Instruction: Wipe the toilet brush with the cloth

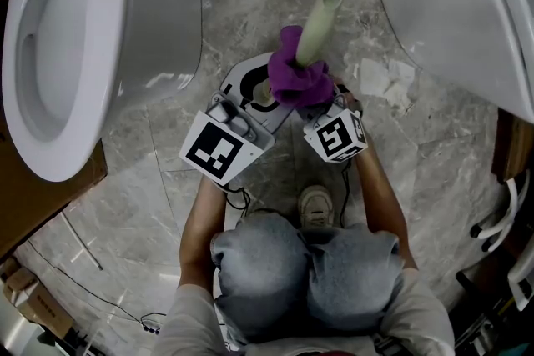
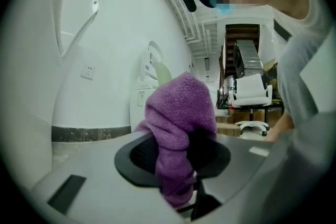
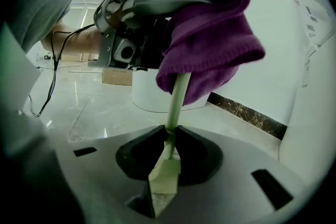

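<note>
The pale green toilet brush stands up towards the head camera. A purple cloth is bunched around its shaft. My left gripper is shut on the cloth; in the left gripper view the cloth fills the gap between the black pads, and a bit of the green brush shows behind it. My right gripper is shut on the brush. In the right gripper view its jaws clamp the thin green shaft just below the cloth, and the left gripper reaches in from the upper left.
A white toilet stands at the left and another at the right, on a grey marble floor. A white scrap lies on the floor by the right toilet. The person's knees and shoe are below the grippers.
</note>
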Demonstrator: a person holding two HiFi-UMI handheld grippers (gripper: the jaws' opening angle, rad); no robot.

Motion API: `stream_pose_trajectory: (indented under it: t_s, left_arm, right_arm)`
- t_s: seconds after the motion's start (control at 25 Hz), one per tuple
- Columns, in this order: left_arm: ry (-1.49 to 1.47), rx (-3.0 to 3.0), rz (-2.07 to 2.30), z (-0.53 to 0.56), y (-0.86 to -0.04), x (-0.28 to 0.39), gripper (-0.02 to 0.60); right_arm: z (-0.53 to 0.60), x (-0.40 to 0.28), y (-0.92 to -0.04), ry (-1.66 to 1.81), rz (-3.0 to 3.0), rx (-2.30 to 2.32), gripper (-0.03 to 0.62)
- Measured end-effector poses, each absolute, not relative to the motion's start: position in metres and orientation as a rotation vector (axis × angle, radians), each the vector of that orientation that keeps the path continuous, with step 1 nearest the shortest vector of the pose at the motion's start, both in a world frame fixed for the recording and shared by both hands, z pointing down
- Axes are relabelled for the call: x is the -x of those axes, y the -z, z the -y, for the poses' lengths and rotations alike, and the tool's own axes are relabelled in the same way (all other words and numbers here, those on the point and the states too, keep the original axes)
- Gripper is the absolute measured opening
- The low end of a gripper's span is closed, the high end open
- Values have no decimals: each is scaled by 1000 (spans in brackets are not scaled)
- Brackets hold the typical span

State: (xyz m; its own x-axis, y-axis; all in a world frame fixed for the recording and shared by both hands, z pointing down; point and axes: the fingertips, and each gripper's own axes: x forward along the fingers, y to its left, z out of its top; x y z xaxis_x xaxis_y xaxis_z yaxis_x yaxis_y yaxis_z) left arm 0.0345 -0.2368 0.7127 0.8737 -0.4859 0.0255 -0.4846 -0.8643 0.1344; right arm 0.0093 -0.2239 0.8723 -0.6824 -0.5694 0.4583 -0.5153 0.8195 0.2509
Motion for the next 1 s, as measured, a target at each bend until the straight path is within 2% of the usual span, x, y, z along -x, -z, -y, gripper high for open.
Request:
stream_pose_trajectory:
  t_s: [0.72,0.8,0.88,1.0]
  left_arm:
    - [186,-2967,856,252,-624,-21,170]
    - [219,-2964,904,251,-617,-12,154]
    - [235,-2970,961,250,-613,-2,109]
    - [218,-2978,1015,246,-616,10,96]
  right_arm:
    - [223,-8,-871,107,2464,-798,63]
    - [223,-8,-870,98,2462,-803,63]
    - [223,-8,-870,77,2464,-812,64]
    - [222,-8,-869,43,2485,-828,67]
